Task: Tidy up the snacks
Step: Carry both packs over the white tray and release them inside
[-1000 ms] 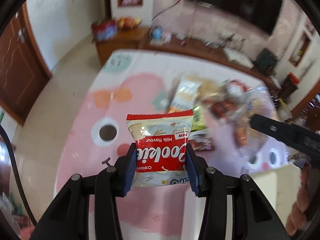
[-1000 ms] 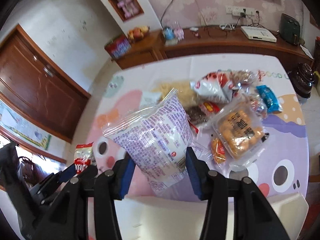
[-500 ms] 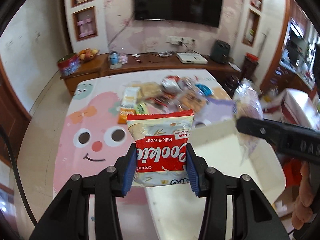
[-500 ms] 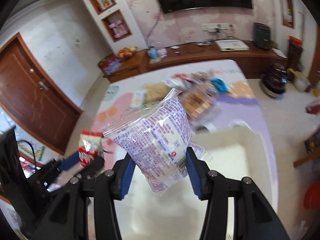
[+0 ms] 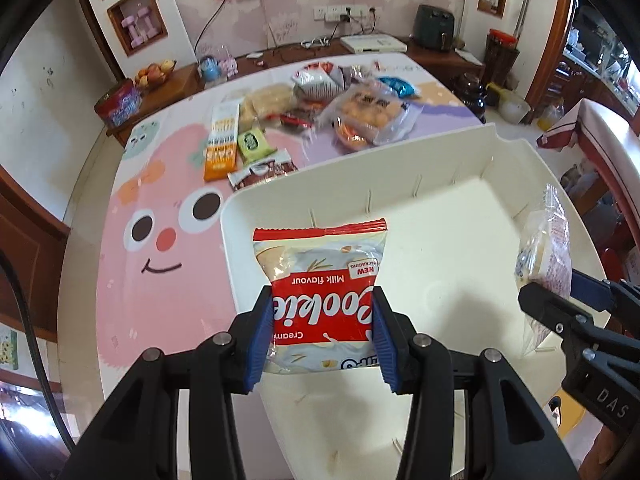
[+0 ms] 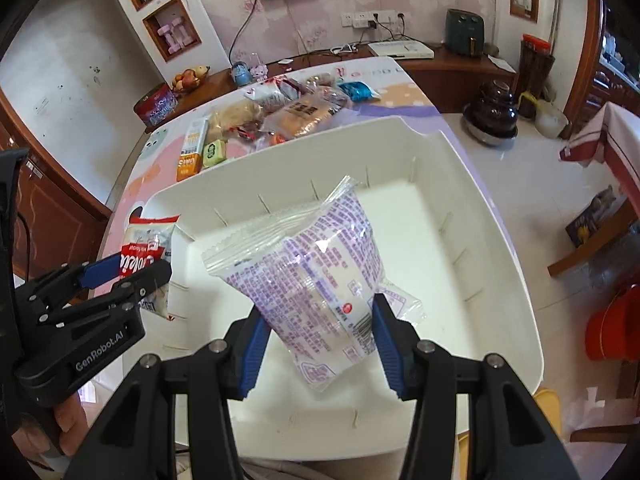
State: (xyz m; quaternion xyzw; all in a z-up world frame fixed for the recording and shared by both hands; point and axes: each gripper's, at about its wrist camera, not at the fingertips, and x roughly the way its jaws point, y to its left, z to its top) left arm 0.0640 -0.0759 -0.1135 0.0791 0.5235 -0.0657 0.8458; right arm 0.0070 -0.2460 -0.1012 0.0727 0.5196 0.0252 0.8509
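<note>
A table (image 5: pixel 132 280) under a pink cartoon-face cloth is carrying everything, and a big white plastic bin (image 6: pixel 496 216) is sitting on its near end with nothing lying on its floor so far. Beyond the bin's far wall, the pile of unsorted snacks (image 5: pixel 332 104) is waiting: an orange box, a small green packet, a tray of golden buns in clear wrap, a blue-wrapped piece.

The right gripper (image 6: pixel 316 332) is hanging over the middle of the bin with its blue pads closed on the lower part of a clear bag printed in purple text (image 6: pixel 316 276), pale pieces showing through the film. The bag is tilting, its sealed top fanning up and away. It is looking light and slippery, probably crushable inside, so gripping across the filled body rather than the thin seal is the safer hold, with only gentle pressure.

The left gripper (image 5: pixel 323 332) is hovering over the bin's left part, its pads pinching a red-and-white cream cookie packet (image 5: pixel 320 280) by both side edges, print upside down to the camera. The packet is puffed and soft; the cookies inside are likely brittle, and the glossy film could slide if the squeeze loosens. Both packets are hanging in the air above the bin, touching neither its floor nor its walls.
</note>
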